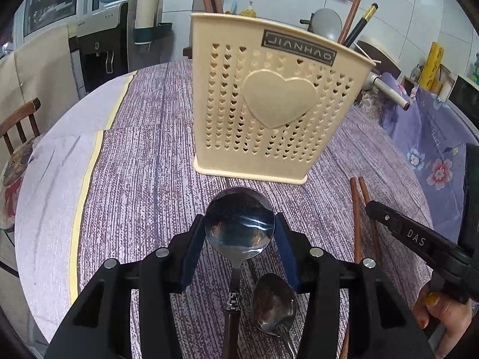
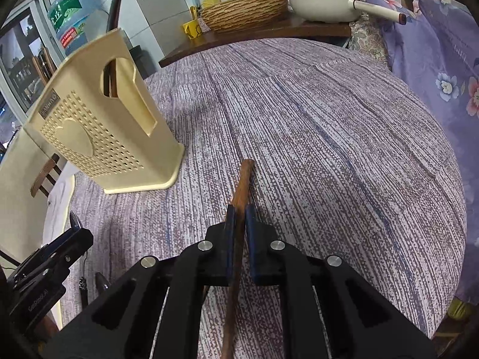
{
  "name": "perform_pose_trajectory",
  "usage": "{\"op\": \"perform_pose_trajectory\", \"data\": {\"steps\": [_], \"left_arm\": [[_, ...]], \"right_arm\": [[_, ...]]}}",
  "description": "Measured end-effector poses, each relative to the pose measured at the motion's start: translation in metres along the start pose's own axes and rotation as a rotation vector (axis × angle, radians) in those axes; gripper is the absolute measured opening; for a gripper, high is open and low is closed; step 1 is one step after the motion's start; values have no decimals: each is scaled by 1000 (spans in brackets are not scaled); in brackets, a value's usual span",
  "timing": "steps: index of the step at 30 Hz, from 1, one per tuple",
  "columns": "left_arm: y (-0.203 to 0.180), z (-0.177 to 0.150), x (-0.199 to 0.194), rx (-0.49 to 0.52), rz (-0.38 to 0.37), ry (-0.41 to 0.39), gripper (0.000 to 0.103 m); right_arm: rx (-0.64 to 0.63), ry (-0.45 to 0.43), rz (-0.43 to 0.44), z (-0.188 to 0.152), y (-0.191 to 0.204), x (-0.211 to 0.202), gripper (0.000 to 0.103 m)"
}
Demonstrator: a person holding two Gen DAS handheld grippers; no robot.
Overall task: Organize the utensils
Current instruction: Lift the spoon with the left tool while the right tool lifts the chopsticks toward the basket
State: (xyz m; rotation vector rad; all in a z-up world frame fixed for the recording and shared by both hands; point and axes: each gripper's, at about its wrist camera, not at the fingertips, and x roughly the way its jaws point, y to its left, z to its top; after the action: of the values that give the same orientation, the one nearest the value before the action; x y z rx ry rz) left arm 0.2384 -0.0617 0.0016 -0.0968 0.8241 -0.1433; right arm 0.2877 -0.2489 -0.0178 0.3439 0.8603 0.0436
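Worktop (image 1: 143, 161) with a purple striped cloth carries every item. Cream utensil holder (image 1: 269, 101) stands upright near the middle, heart-shaped holes across its front and a dark chopstick (image 1: 359, 27) rising from its top at the right corner. Left gripper (image 1: 239, 239) sits in front of the holder with its jaws wide apart, one on either side of the bowl of a large spoon (image 1: 239, 227); the pads appear just beside the bowl, contact not clear. The spoon's dark handle runs back under the gripper. A smaller spoon (image 1: 274, 305) lies on the cloth just right of that handle. Right gripper (image 2: 238, 218) is narrow, clamped on brown chopsticks (image 2: 239, 209) whose tips point forward over the cloth, to the right of the holder (image 2: 98, 125).
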Motion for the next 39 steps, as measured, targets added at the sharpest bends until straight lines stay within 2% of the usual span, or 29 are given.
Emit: {"op": "perform_pose_trajectory", "data": {"steps": [4,11,19,29,39], "left_arm": [[3,4,-11,-1,-17,-34,47],[6,14,-37,1,-44,-103,47],[10,25,-63,-5,-64,-170,47],[8,29,-77,9,-77,-193,47],[20,36,-92,-13,-123,-201,47]], "right_arm": [[9,-35,58,3,1,-17,8],[-42,-155,138,10,17,-66,8],[-112,-262,179,18,27,-117,8],[-156,-277,216,16,32,-140,8],[-166,-290,266,23,36,-156,8]]}}
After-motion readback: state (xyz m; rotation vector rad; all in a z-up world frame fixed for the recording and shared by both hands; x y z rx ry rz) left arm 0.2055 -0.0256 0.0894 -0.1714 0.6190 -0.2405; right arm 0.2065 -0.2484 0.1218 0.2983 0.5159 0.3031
